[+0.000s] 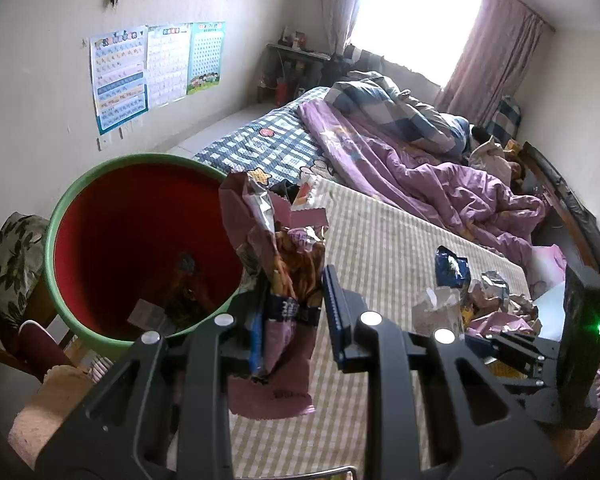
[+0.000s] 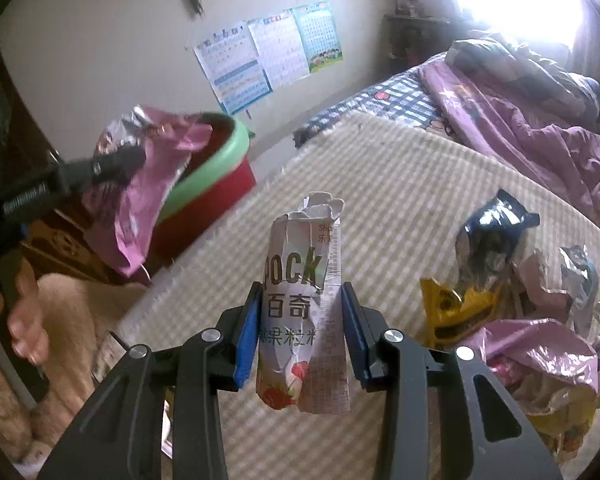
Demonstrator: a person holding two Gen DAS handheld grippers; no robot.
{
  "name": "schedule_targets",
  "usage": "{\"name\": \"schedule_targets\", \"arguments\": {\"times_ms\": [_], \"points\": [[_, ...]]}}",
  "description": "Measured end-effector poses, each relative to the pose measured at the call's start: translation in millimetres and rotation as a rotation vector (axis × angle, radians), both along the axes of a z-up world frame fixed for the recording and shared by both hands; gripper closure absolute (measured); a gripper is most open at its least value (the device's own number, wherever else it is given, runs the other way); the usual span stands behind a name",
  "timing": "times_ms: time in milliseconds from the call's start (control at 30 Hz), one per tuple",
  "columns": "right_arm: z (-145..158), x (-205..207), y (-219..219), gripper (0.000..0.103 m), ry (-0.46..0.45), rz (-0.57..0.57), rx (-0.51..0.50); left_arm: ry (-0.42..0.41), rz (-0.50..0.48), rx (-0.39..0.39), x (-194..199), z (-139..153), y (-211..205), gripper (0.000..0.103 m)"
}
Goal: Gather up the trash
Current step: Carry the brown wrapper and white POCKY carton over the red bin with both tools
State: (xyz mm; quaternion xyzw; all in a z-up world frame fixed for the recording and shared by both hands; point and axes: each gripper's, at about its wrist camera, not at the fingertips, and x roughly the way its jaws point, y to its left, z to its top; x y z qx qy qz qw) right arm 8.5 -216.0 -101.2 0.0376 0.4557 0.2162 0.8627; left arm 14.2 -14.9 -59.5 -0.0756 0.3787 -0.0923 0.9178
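My left gripper (image 1: 296, 316) stands with its jaws apart, and a pink snack wrapper (image 1: 280, 280) hangs between them beside the rim of the red bin with a green rim (image 1: 60, 216). From the right wrist view the left gripper (image 2: 116, 168) shows with the pink wrapper (image 2: 148, 184) in front of the bin (image 2: 224, 160). My right gripper (image 2: 300, 332) is shut on a crumpled white Pocky packet (image 2: 300, 320), held above the bed's checked mat (image 2: 380, 184). The right gripper also shows in the left wrist view (image 1: 516, 356).
A pile of wrappers lies on the mat: a dark blue bag (image 2: 492, 228), a yellow one (image 2: 456, 308), pink and silver ones (image 2: 540, 344). A purple quilt (image 1: 420, 168) covers the far bed. A chair with a leaf cushion (image 1: 8, 260) stands left of the bin.
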Motion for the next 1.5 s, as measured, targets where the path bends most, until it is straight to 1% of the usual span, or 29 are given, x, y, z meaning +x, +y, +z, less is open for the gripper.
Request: {"name": "schedule_targets", "arguments": {"times_ms": [167,367,633,1167,1500], "points": [[15,7,11,0.065,-0.032,0.018,0.031,-0.016,0.019,0.009,-2,4,4,0.078],[26,13,26,0.065,-0.052,0.048,0.056,-0.031,0.048,0.016,-5,9,13,0.078],[29,14,45,0.065,-0.058,0.088,0.064,-0.046,0.077,0.016,-6,13,26,0.078],[32,28,62,0.065,-0.058,0.121,0.087,-0.050,0.132,0.025,-4,11,45,0.078],[34,36,70,0.065,-0.052,0.131,0.092,-0.065,0.170,0.054,-2,10,55,0.078]]}}
